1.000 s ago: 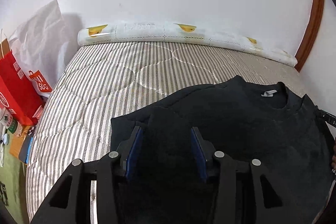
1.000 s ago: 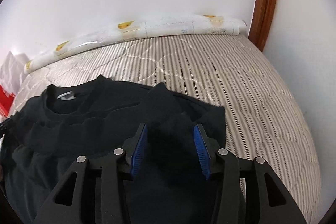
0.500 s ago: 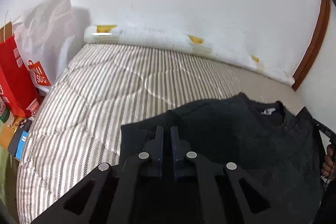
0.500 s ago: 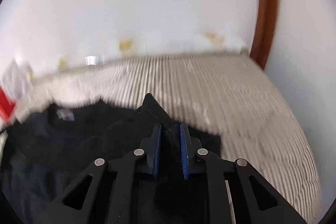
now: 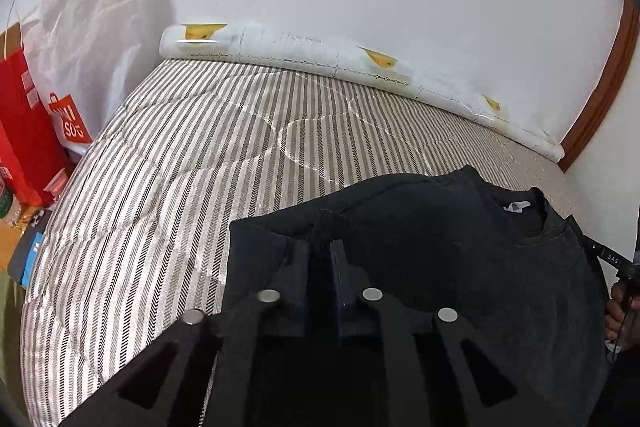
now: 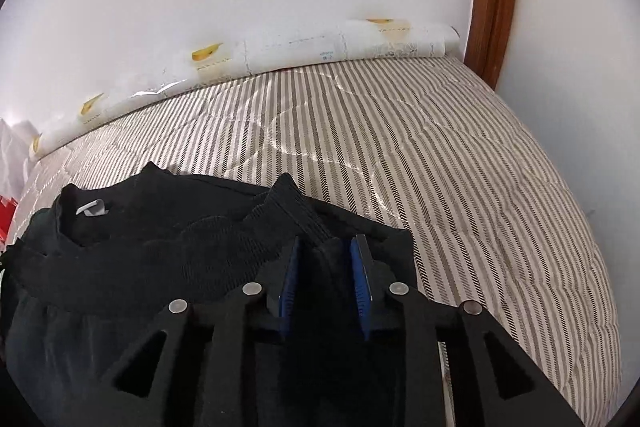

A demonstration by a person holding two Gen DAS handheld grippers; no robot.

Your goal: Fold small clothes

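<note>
Both tools, left tool (image 5: 320, 259) and right tool (image 6: 326, 259), pinch my soft, limp black sweatshirt (image 5: 460, 247) low in frame; I judge the ribbed hem grips best.

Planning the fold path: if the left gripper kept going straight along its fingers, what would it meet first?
The left gripper is already shut on the black sweatshirt. Past that fabric lies the striped quilted mattress, then probably the white patterned roll along the wall; depth is uncertain.

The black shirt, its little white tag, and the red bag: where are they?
black shirt (image 5: 460, 247), left wrist view, on its chest.
white tag (image 6: 91, 208), right wrist view, inside the collar.
red bag (image 5: 20, 131), left wrist view, on its front side.
</note>
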